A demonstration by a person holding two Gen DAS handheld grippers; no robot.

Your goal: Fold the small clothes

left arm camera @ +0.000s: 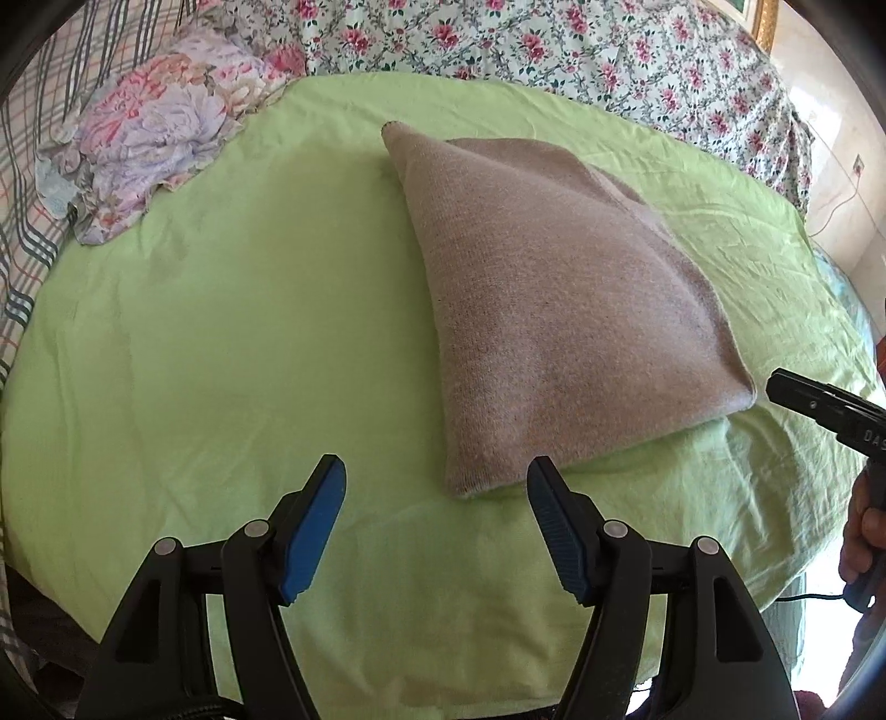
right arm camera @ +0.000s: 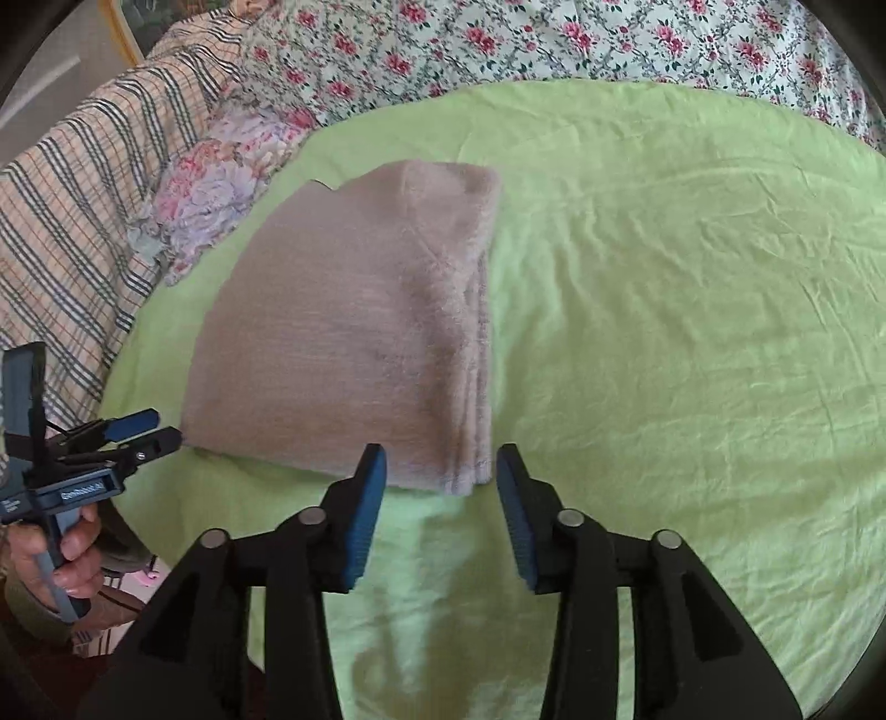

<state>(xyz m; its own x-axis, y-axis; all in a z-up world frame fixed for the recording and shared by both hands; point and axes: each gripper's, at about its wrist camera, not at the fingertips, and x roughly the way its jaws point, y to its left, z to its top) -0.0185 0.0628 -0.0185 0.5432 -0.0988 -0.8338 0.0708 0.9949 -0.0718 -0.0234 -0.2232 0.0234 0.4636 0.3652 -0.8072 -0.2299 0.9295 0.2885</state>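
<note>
A folded tan knit garment [left arm camera: 554, 310] lies flat on a light green sheet [left arm camera: 221, 332]. It also shows in the right wrist view [right arm camera: 354, 332], with stacked folded edges along its right side. My left gripper [left arm camera: 437, 487] is open and empty, just short of the garment's near corner. My right gripper [right arm camera: 440, 471] is open and empty, its fingertips at the garment's near right corner. In the right wrist view the left gripper [right arm camera: 138, 432] sits at the garment's near left corner. The right gripper's body [left arm camera: 819, 399] shows at the right edge of the left wrist view.
A crumpled floral cloth [left arm camera: 155, 138] lies at the far left of the green sheet [right arm camera: 664, 332]. A floral bedspread [left arm camera: 554, 44] covers the back and a plaid blanket [right arm camera: 66, 221] the left side. The bed's edge drops off on the right [left arm camera: 830, 266].
</note>
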